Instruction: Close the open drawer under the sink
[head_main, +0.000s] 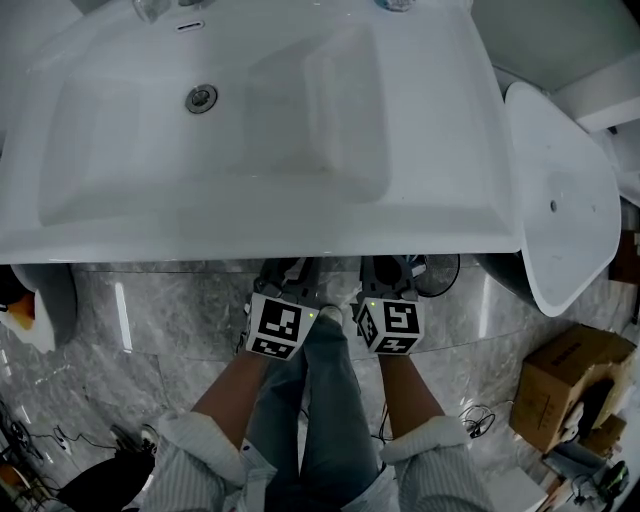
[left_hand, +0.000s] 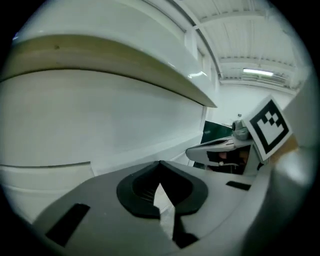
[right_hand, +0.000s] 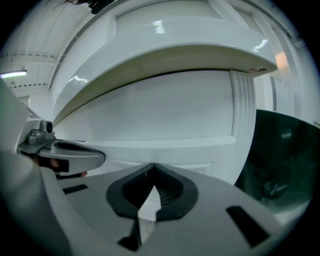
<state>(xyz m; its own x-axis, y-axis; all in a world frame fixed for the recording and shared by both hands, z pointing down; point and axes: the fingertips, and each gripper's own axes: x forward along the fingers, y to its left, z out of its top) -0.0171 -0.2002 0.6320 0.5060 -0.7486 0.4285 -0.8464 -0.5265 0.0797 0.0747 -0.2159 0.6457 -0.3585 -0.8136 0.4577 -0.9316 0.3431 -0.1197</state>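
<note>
From the head view the white sink (head_main: 300, 235) covers the drawer, so the drawer is hidden there. Both grippers reach under the sink's front edge, the left gripper (head_main: 288, 270) beside the right gripper (head_main: 390, 270). In the left gripper view the white drawer front (left_hand: 100, 115) fills the space just past the left gripper (left_hand: 160, 165), below the sink's overhanging rim (left_hand: 100, 55). The right gripper view shows the same white drawer front (right_hand: 165, 110) close ahead of the right gripper (right_hand: 152, 167). Both pairs of jaws are shut with nothing between them. Whether they touch the front I cannot tell.
The person's legs (head_main: 320, 420) stand on a grey marble floor (head_main: 170, 320). A white oval basin (head_main: 560, 190) leans at the right, with a cardboard box (head_main: 570, 385) below it. Cables lie on the floor (head_main: 60, 440). A dark green object (right_hand: 285, 160) sits right of the cabinet.
</note>
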